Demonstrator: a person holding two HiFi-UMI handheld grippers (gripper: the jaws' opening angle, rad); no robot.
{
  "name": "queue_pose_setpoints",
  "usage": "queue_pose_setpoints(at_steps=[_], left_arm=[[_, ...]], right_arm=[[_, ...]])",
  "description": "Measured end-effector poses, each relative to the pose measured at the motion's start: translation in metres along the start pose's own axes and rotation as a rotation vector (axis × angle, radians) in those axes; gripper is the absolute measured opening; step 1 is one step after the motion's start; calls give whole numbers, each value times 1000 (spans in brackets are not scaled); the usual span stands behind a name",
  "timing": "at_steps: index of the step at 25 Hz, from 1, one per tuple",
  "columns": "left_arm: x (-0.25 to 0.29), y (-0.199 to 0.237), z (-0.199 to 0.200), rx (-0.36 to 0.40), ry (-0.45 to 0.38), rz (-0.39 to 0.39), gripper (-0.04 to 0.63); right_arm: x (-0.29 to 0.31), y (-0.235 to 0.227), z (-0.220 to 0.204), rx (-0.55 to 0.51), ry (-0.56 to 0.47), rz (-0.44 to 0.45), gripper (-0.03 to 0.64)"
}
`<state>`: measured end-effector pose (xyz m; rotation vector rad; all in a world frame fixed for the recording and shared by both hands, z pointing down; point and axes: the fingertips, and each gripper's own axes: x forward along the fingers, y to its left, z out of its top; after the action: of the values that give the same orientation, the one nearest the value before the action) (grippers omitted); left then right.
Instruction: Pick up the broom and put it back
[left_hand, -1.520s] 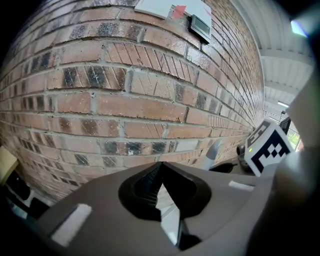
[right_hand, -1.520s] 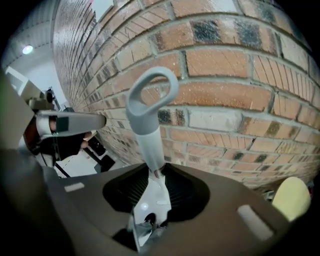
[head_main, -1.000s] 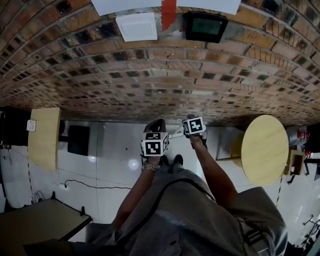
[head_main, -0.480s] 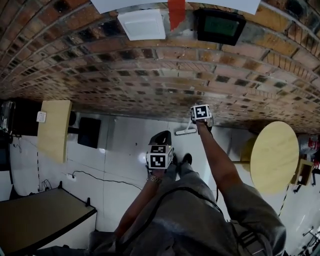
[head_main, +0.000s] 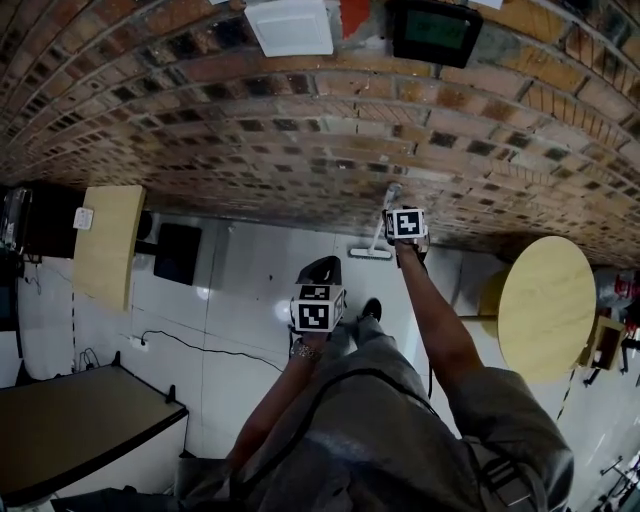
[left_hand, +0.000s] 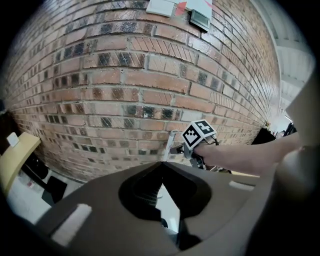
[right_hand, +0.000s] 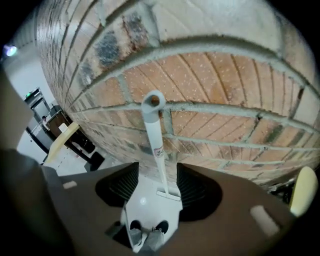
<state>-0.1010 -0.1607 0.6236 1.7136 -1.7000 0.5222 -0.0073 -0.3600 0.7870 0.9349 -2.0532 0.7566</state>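
Now we lean the broom (right_hand: 152, 125) on the wall (right_hand: 225, 85), right gripper (right_hand: 157, 167) opening round it, left gripper (left_hand: 161, 166) closed, empty; next, draw back toward six o'clock.

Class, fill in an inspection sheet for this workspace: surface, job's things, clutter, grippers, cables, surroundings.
surface: glossy white floor.
job's things: broom leans on brick wall, head on floor.
clutter: nothing seen.
grippers: left gripper shut, empty; right gripper jaws opening, broom handle between them, not gripped.
cables: black cable on floor, left.
surroundings: round table right; wood table left.
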Motion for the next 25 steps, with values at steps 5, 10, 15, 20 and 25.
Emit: queue_pose_setpoints(at_steps=[5,10,15,20,25], left_arm=[[-13,-4,-4,19,-26,-45,5],[-45,-15,-28,29,-34,-121,5],[-90,-1,-63,36,-58,-142,5],[-122,5,-97,27,-61,-147,5],[-137,-8,-109,52,-64,-158,5]], right_arm=[[-85,62,-8,21,-159,112,103],[-162,150,-42,38,-244,187,0],[-207,225,-100,27,-246,191,0],[-245,265,-151,-29,-229,148,0],[-267,277,-166,-50,-228,136,0]])
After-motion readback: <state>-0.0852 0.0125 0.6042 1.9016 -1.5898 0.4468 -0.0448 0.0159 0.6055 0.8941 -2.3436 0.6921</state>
